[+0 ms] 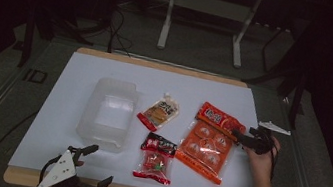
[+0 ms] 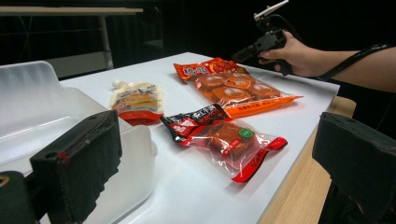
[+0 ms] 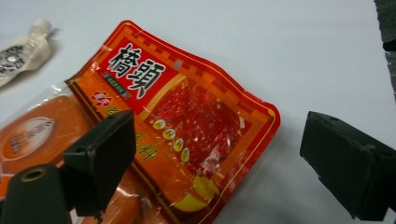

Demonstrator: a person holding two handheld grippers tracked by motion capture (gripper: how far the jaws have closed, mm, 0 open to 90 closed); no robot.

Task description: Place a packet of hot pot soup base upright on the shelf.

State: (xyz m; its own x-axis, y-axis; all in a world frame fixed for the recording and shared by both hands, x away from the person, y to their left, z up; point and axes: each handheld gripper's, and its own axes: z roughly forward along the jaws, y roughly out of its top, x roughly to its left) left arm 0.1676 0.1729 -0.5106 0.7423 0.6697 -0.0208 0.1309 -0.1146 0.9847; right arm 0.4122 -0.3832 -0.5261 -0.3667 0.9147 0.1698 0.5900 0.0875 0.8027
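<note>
Presently the right gripper (image 1: 243, 136) hovers, jaws wide apart and empty, over the header end of the orange snack packet (image 3: 187, 121) lying right of centre on the white table (image 1: 79, 85). Best to straddle the header edge squarely before closing (film looks slippery). Legible: "橋頭". Left gripper (image 1: 95, 165) idles open by the clear plastic tub (image 1: 108, 112).

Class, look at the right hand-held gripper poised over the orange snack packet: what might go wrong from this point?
1. The right hand-held gripper hangs open over the top corner of the orange packet; a pinch on that thin edge alone may let the long packet sag or slip.
2. A low jaw could crease or puncture the glossy film.
3. The clear tub lies across the table, beyond the red packet and spouted pouch; a dangling packet may drag over them.
</note>
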